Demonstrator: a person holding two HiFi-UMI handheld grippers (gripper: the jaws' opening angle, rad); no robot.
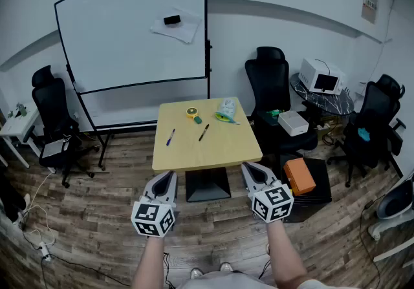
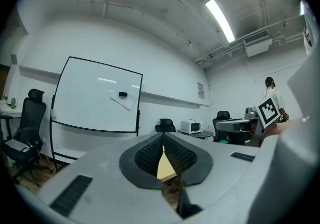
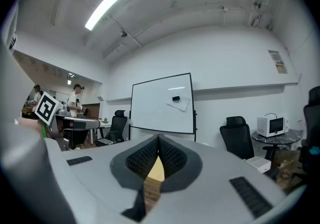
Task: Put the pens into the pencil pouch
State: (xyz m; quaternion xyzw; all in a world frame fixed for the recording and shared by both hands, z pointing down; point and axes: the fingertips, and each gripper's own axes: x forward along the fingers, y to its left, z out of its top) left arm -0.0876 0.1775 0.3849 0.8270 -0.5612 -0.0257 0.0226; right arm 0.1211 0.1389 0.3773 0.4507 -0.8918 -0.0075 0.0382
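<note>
- Small wooden table (image 1: 223,149) in the middle of an office, with a whiteboard (image 1: 132,29) behind it and black office chairs (image 1: 270,84) around the sides. An orange box (image 1: 299,176) sits on the floor off to the right.
- On the table: blue pen (image 1: 170,137) near the left edge, black pen (image 1: 204,132) around the middle, both lying loose and apart. The pencil pouch (image 1: 226,112) is at the far right corner, well apart from both pens. A yellow tape roll (image 1: 191,112) sits at the far edge.
- Left gripper (image 1: 169,175): jaws pressed together, nothing between them.
- Right gripper (image 1: 250,167): same deal, tips meeting, empty.
- Both are held level, side by side, pointing at the table from just short of its near edge and touching nothing. Bare forearms come up from the bottom of the head view.
</note>
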